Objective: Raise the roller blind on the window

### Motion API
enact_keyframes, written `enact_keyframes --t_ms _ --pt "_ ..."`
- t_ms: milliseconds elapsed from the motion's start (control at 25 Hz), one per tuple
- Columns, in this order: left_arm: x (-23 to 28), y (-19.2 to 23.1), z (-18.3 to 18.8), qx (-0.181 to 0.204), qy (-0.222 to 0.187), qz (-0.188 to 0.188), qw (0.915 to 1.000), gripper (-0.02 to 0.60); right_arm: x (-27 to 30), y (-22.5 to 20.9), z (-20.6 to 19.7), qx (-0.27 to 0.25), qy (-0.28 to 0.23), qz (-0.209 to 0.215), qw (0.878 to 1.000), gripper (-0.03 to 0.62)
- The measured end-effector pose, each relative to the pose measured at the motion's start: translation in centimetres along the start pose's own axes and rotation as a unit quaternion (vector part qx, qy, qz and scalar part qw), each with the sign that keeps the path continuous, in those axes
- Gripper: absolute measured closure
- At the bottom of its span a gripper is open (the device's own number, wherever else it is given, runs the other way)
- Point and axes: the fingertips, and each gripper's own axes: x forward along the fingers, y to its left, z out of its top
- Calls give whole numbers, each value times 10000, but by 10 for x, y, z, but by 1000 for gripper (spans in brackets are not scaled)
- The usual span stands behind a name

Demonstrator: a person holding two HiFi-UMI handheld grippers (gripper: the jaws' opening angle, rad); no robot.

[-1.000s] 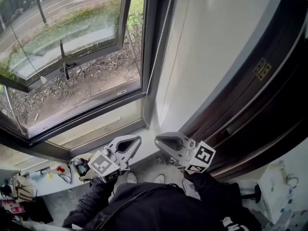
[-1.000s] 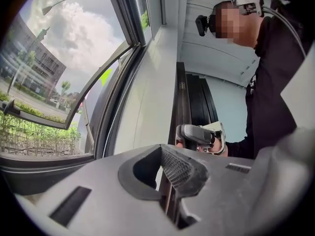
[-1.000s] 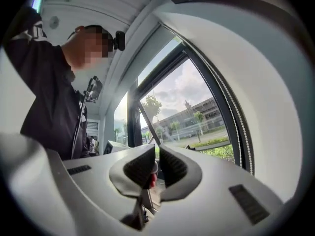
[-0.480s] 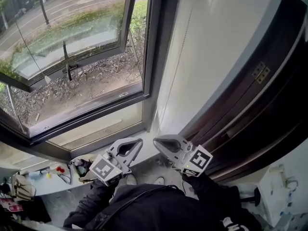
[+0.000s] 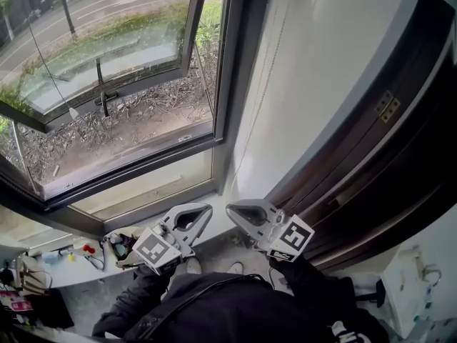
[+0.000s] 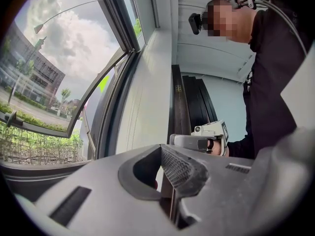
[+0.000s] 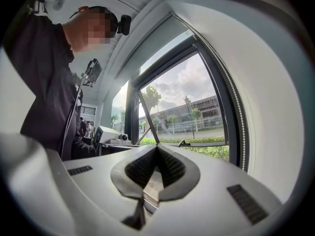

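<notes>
Below the window frame (image 5: 228,84), the left gripper (image 5: 206,210) is clenched on nothing, its tips pointing toward the frame's lower corner. Just beside it, the right gripper (image 5: 230,211) is likewise clenched and empty. The roller blind's bead chain (image 7: 231,102) hangs along the frame's right side, apart from both grippers.

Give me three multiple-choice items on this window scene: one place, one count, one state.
1. In the right gripper view, the bead chain hangs on which side of the window? A) left B) right C) across its middle.
2. Grippers in the head view: A) two B) one C) three.
3. The claws are: A) both open B) left shut on the chain C) both shut, empty.
Key: 1 B, it runs down the window's right edge; 2 A, left gripper and right gripper show; 3 C, each claw is closed on nothing.
</notes>
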Motion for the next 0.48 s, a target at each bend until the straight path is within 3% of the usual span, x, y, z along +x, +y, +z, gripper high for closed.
enact_keyframes --t_ms 480 --pt "-7 -7 1 -1 -15 -161 9999 575 2 6 3 -13 -27 68 10000 589"
